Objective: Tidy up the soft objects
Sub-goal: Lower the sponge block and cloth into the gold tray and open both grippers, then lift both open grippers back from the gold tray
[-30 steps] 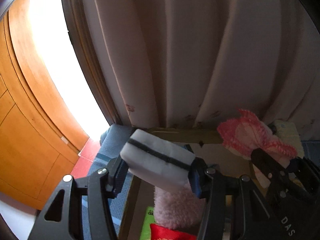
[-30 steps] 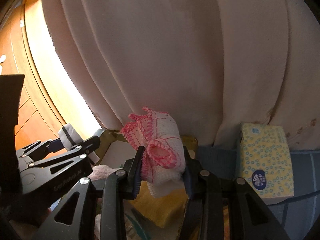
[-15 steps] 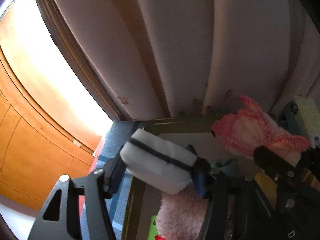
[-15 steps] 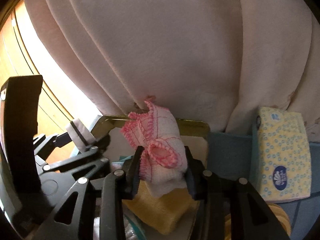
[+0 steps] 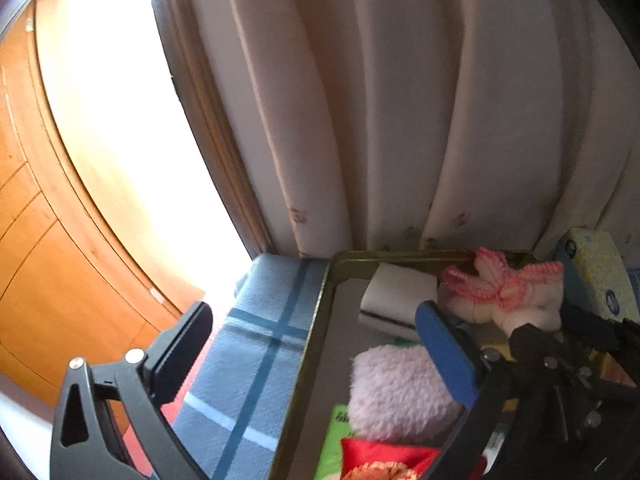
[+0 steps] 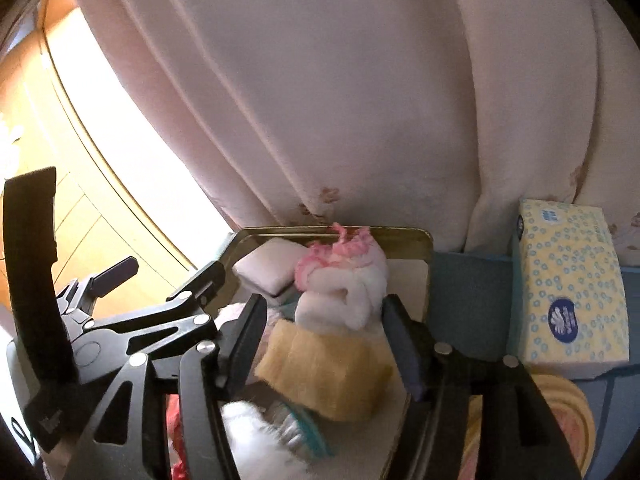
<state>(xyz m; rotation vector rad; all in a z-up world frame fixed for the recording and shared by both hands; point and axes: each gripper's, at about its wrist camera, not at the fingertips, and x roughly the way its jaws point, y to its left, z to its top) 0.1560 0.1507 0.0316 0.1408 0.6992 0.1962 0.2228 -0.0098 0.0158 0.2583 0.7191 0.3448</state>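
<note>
My left gripper (image 5: 312, 348) has its jaws opening to full width over the tray's left rim, with nothing between them. The white sponge with a black stripe (image 5: 396, 296) lies in the far left corner of the brass-rimmed tray (image 5: 320, 300). The jaws of my right gripper (image 6: 324, 332) are opening. The white cloth with pink edging (image 6: 344, 280) sits loose between the fingers and rests on a folded yellow cloth (image 6: 328, 372) in the tray (image 6: 360, 234). A gap shows on its left side. A fluffy pink item (image 5: 400, 388) lies nearer in the tray.
A pale curtain (image 5: 400, 120) hangs right behind the tray. A yellow tissue pack (image 6: 568, 280) stands to the right on the blue plaid tablecloth (image 5: 260, 340). Red (image 5: 380, 456) and green (image 5: 332, 440) items fill the tray's near end. Wooden cabinets are at the left.
My left gripper opened wide and let go of the white sponge, which dropped into the tray's far corner. The right jaws spread and the pink-edged cloth sank onto the yellow cloth.
</note>
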